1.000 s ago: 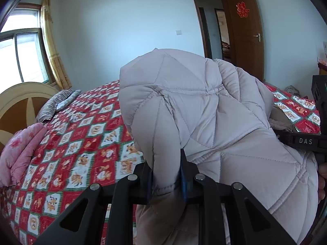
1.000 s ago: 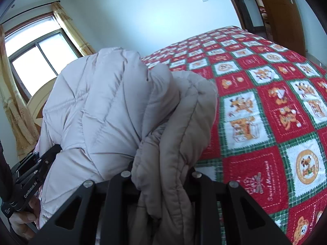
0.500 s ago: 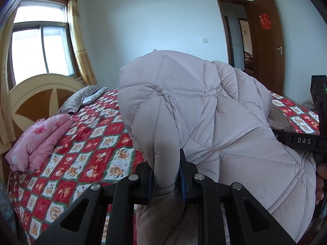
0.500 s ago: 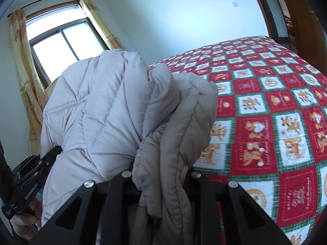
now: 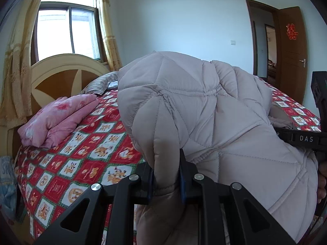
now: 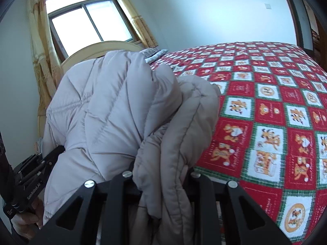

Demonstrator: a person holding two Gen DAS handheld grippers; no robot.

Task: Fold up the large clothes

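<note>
Quilted jacket (image 5: 214, 110) between both grippers' jaws (bunched)

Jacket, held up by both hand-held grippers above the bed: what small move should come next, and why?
Probably lower the jacket onto the open bedspread to lay it flat. Both the left hand-held gripper and the right hand-held gripper are clamped on bunched quilted fabric, and the jacket hangs crumpled in the air, so no neat fold seems possible yet. The pink bedding lies off to the side.
</note>
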